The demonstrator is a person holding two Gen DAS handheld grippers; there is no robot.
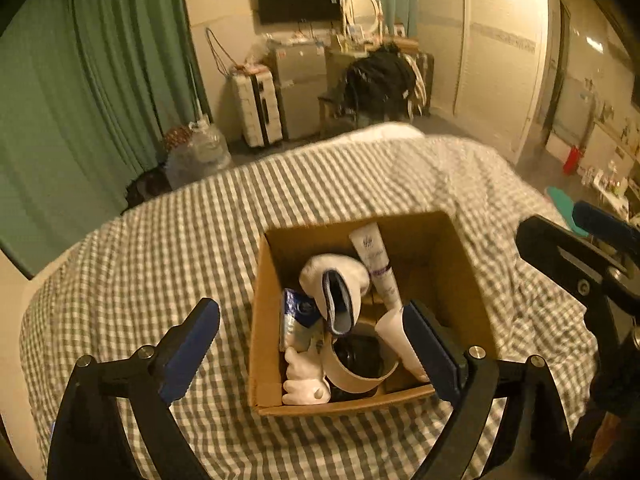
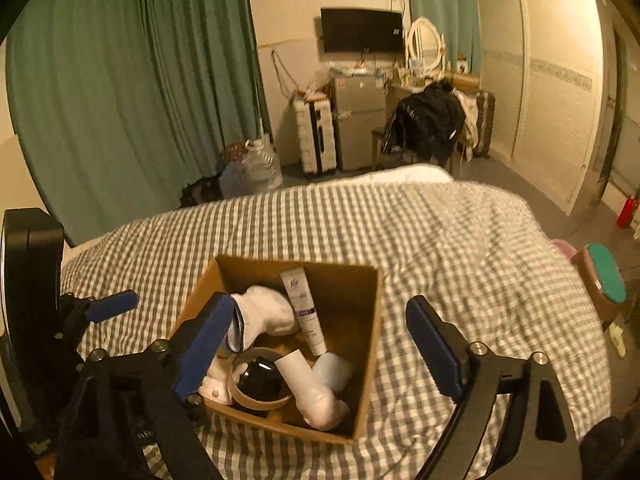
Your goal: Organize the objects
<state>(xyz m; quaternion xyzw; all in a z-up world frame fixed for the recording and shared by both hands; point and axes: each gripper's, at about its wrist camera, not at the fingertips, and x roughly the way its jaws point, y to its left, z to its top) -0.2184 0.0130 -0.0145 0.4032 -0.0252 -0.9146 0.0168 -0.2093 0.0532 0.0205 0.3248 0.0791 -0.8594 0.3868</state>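
dim bedroom: green curtains (image 2: 120, 92), wall tv (image 2: 362, 30), white suitcase (image 2: 316, 136), chair draped with black jacket (image 2: 428, 120) beyond a gingham-covered bed (image 1: 140, 264). on the cover, open cardboard box (image 1: 264, 300) holding a white tube (image 1: 376, 268), rolled white sock (image 1: 336, 280), tape roll (image 1: 356, 364), blue packet (image 1: 300, 312), white bottle (image 2: 308, 384). left gripper (image 1: 312, 356) poised above the box's near edge, jaws spread wide, holding nothing. right gripper (image 2: 320, 348) just over the box's near right corner, likewise wide open and empty. both angled downward, side by side.
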